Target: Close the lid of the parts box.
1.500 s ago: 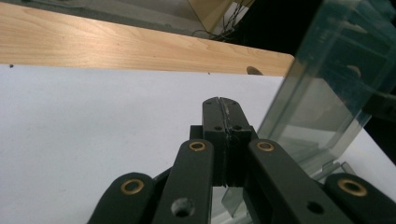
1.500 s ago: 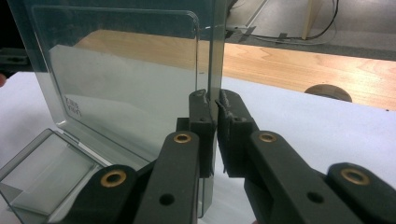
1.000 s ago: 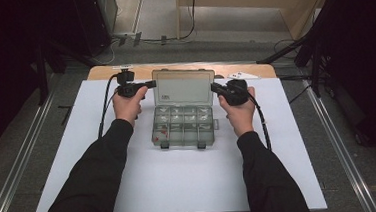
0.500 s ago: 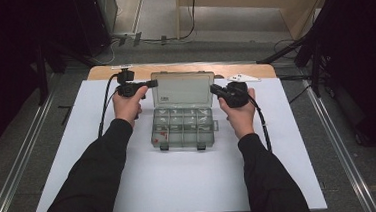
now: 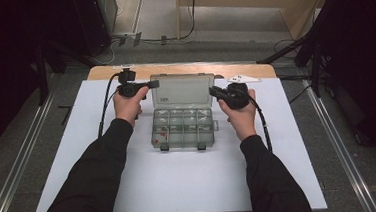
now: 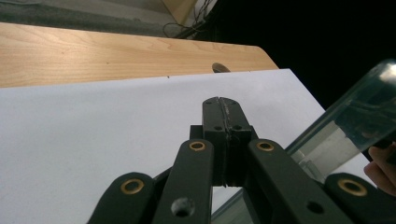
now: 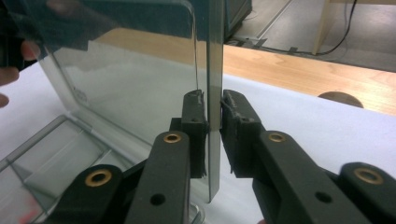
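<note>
Right tongs [image 7: 212,116] loosening, clear rigid lid [image 7: 140,70]

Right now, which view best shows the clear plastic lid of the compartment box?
The right gripper view: the clear plastic lid stands upright, its side edge between the right gripper jaws, which have just been opening; a slight gap shows. The high view shows the whole lid, small. The left gripper view catches one corner.
</note>
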The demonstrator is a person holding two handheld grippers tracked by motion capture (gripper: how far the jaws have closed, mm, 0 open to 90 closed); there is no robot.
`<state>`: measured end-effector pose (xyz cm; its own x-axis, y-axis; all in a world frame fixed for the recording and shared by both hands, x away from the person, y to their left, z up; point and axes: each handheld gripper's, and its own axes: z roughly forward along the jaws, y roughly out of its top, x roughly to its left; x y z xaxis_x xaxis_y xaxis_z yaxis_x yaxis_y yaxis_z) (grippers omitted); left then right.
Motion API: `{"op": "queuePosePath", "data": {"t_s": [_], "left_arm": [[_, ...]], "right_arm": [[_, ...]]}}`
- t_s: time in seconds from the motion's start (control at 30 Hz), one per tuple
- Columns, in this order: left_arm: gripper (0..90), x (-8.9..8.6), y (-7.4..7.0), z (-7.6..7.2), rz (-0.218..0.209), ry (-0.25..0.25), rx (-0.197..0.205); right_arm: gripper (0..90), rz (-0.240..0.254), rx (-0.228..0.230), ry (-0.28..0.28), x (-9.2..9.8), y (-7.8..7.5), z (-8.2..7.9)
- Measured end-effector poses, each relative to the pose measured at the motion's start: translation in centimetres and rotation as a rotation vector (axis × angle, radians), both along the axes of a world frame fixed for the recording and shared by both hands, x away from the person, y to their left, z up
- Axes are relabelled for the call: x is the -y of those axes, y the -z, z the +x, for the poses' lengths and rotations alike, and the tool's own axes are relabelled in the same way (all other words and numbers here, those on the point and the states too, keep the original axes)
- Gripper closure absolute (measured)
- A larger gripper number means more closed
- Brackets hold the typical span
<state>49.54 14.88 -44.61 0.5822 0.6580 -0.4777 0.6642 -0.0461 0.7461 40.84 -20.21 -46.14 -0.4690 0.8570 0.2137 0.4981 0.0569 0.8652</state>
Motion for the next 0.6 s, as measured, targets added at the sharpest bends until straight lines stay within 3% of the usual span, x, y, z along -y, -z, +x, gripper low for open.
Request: {"op": "queuePosePath", "data": {"t_s": [0.27,0.6], "left_arm": [[90.0,-0.1,-0.2,-0.7,-0.002,0.014,0.020],[90.0,-0.5,-0.5,-1.7,0.004,0.032,0.035]], "right_arm": [[68.8,0.008,0.005,-0.028,0.7,-0.3,-0.9],[67.7,0.023,0.022,-0.035,2.0,-0.3,-2.4]]}}
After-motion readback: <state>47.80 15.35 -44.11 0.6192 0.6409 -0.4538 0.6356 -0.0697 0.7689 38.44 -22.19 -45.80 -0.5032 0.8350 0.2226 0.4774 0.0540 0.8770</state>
